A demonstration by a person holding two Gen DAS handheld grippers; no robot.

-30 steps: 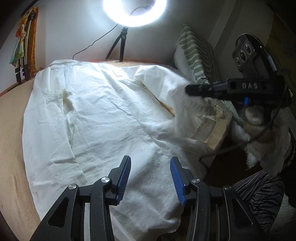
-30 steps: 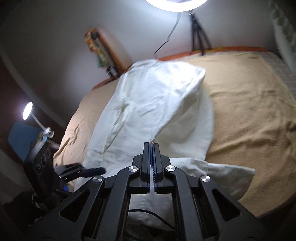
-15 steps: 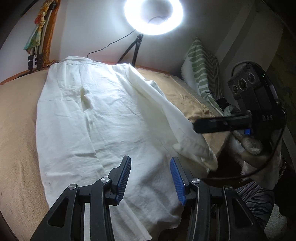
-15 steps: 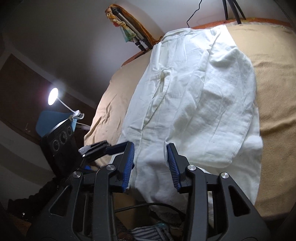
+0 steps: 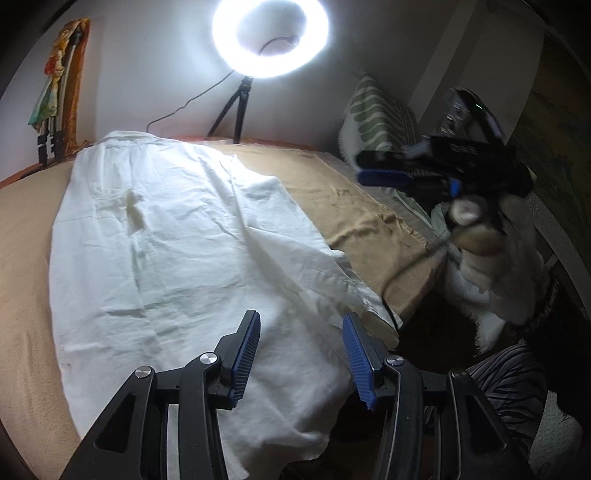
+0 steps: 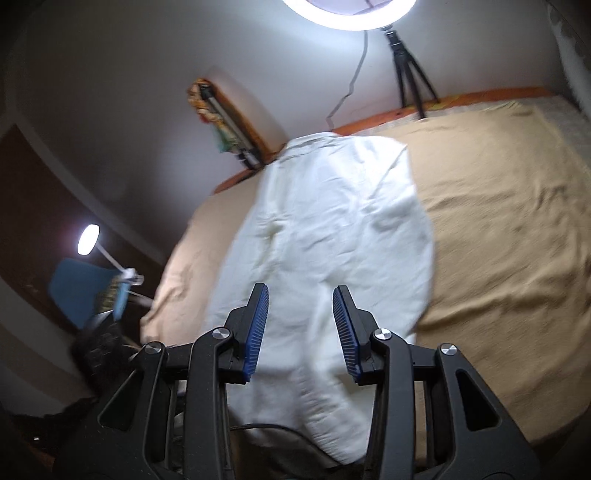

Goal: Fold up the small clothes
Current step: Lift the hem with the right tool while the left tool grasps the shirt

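I see a bright round ring light [image 5: 270, 35] on a black tripod [image 5: 236, 110] by the pale wall, tan blanket-covered bed [image 6: 498, 229], green-patterned pillow [image 5: 373, 122] at rt, small lit desk lamp [image 6: 88, 240] far left.

A home bedroom is showing here: a bed [image 6: 498, 229] under a tan blanket is filling most of both views, with a green-patterned pillow [image 5: 376, 122] leaning at the wall by its far corner. A ring light [image 5: 271, 35] on a small tripod is shining from the bed's far edge, colourful cloth [image 5: 55, 88] is hanging on the wall, and a desk lamp [image 6: 88, 240] is glowing beside a blue chair [image 6: 79, 291].
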